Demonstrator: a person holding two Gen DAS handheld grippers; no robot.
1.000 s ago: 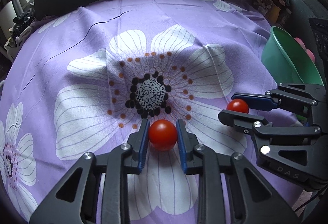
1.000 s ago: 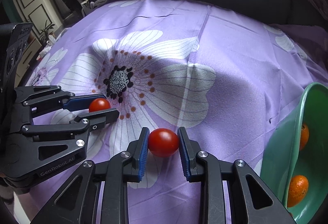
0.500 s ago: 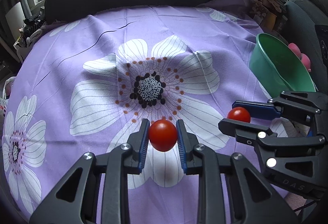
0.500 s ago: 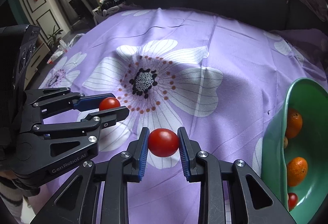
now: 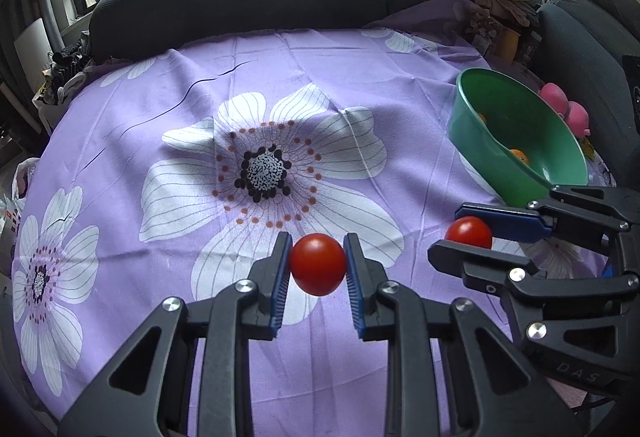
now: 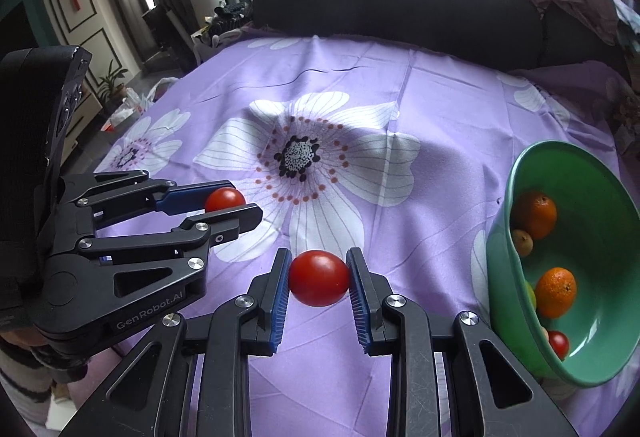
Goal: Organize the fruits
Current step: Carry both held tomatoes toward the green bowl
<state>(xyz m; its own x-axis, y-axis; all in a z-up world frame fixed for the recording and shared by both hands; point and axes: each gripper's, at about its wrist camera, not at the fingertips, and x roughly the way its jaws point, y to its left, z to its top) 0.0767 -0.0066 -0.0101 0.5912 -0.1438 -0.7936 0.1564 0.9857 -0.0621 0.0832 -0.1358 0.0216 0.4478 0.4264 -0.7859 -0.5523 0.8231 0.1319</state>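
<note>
Left gripper [image 5: 318, 264] and right gripper [image 6: 319, 278] — jaws each clamped on a red tomato — above the purple floral tabletop [image 5: 280, 85], green bowl [image 6: 600, 369] near its right edge.

Purple floral cloth [image 5: 304, 77] over table, probably; green bowl [image 6: 600, 369] on it.

Behind the green bowl [image 5: 492, 149] wall, mostly hidden oranges [image 5: 519, 156]; pink objects [image 5: 568, 109] beyond, unidentifiable.
</note>
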